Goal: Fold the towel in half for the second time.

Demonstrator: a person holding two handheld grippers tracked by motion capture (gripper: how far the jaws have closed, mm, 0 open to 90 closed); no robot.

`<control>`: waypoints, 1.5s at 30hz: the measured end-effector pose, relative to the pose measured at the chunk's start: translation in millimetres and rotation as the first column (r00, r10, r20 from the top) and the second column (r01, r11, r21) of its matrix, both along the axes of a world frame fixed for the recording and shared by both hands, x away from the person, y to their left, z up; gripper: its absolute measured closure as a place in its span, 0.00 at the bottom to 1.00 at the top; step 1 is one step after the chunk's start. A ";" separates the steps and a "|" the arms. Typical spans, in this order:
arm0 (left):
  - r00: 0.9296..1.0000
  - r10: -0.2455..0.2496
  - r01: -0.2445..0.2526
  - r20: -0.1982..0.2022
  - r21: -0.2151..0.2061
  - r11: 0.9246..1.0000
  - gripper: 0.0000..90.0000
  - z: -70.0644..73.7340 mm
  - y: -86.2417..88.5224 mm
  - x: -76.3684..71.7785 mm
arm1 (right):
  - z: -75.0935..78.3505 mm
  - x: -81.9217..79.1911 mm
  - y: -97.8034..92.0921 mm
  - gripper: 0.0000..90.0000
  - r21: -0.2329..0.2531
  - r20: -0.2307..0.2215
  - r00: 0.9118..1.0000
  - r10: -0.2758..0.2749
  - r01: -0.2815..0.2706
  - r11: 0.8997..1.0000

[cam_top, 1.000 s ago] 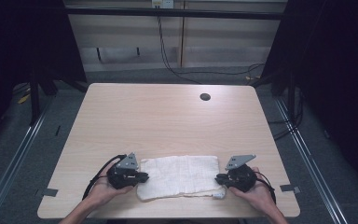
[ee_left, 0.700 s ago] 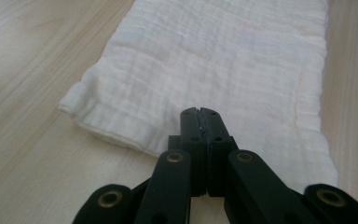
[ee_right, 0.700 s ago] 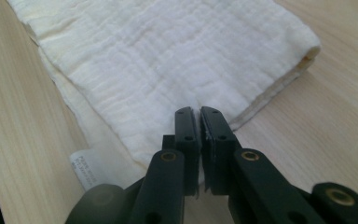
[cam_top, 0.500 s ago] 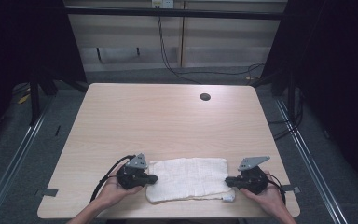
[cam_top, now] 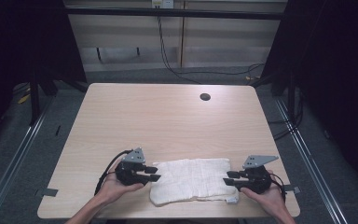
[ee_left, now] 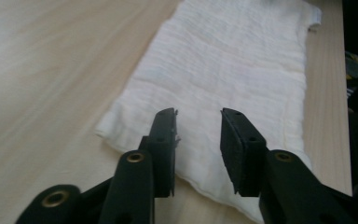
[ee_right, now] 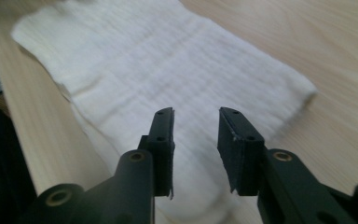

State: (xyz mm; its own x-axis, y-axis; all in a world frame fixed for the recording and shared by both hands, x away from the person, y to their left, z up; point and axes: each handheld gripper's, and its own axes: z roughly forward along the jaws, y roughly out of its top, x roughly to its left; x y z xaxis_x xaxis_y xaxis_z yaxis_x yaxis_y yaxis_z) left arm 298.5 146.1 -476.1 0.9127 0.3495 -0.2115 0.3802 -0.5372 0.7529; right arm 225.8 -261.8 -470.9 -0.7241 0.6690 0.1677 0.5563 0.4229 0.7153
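A folded white cloth [cam_top: 193, 179] lies flat near the table's front edge, its long side running left to right. My left gripper [cam_top: 153, 173] rests just off the cloth's left end, open, jaws aimed at it. My right gripper [cam_top: 229, 178] sits at the cloth's right end, also open. In the left gripper view the cloth [ee_left: 223, 79] stretches away past the parted jaws of the left gripper [ee_left: 198, 140]. In the right gripper view the cloth [ee_right: 168, 70] runs away past the right gripper [ee_right: 196, 140], with nothing pinched between the jaws.
The light wooden table [cam_top: 168, 121] has a round dark cable hole [cam_top: 205, 97] near its back edge. Black cables [cam_top: 107, 170] trail from the left gripper. The person's hands [cam_top: 109, 189] come in over the front edge. Dark floor and metal rails lie on both sides.
Both grippers have drawn apart and let go of the cloth's ends. The cloth has shifted a little to the right and now lies flat between them.
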 end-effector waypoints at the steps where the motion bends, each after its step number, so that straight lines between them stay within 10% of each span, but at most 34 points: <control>1: 1.000 0.019 -0.019 0.005 0.012 1.000 0.67 1.8 1.5 3.8 | 2.1 0.6 5.8 0.70 -0.004 0.006 1.000 0.007 -0.007 1.000; 15: 0.994 0.110 -0.110 -0.002 -0.015 0.994 0.50 21.4 1.3 46.9 | 18.7 6.1 116.5 0.65 0.004 0.009 0.971 0.240 -0.240 0.971; 27: 0.990 0.139 -0.138 -0.018 0.028 0.990 0.46 4.3 5.9 53.6 | 7.2 11.4 192.3 0.66 -0.034 -0.034 0.914 0.405 -0.406 0.913; 37: 0.990 0.139 -0.138 -0.018 0.058 0.989 0.44 -3.6 5.1 53.2 | -20.4 7.0 219.9 0.59 -0.092 -0.051 0.906 0.420 -0.423 0.901; 45: 0.991 0.135 -0.133 -0.014 0.070 0.989 0.44 -5.2 3.0 51.2 | -20.2 4.0 219.8 0.81 -0.171 0.022 0.912 0.409 -0.399 0.901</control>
State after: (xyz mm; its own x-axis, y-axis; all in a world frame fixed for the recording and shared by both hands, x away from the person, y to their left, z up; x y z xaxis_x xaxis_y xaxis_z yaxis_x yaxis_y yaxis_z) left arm 349.7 149.1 -481.4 0.8528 0.4827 -0.1994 0.4660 -0.5309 0.7078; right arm 229.8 -42.0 -491.2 -0.9428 0.3314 0.0349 0.2746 0.7134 0.6448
